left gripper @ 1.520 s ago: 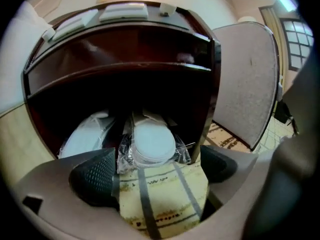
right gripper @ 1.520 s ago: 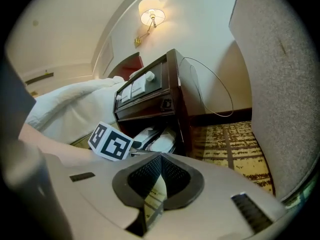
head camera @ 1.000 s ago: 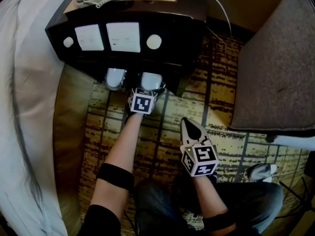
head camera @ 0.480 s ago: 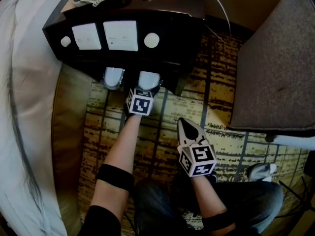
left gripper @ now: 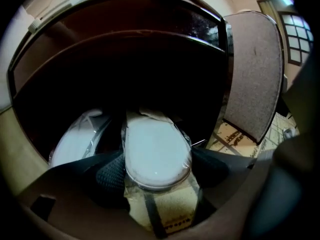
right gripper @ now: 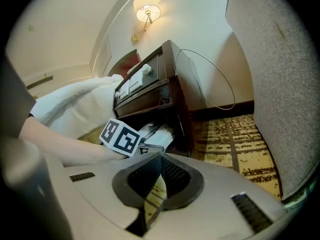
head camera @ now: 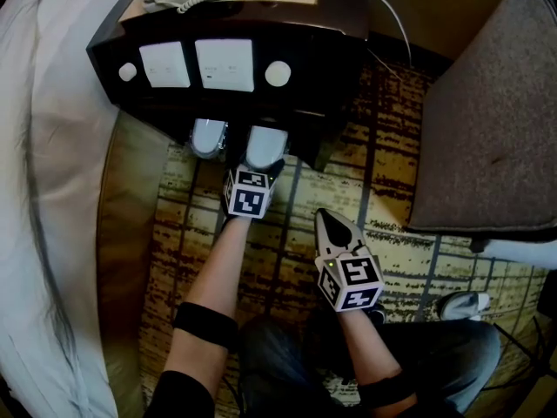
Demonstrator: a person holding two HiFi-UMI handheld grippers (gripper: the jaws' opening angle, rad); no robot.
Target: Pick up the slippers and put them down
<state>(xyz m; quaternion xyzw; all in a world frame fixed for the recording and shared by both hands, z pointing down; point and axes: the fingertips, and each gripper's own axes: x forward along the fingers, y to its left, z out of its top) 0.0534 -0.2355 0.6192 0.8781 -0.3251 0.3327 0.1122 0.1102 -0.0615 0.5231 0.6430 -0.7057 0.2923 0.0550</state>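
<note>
L gripper at slipper under nightstand.

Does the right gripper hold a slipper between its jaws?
No: the right gripper has its jaws shut together, with nothing between them.

Pale white slippers sealed in clear glossy plastic; polished dark wooden nightstand, far; rough yellow-brown patterned carpet; matt, coarse grey cloth chair, right.

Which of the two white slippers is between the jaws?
The right-hand slipper: the left gripper has just closed on it. The left-hand slipper lies outside its jaws.
</note>
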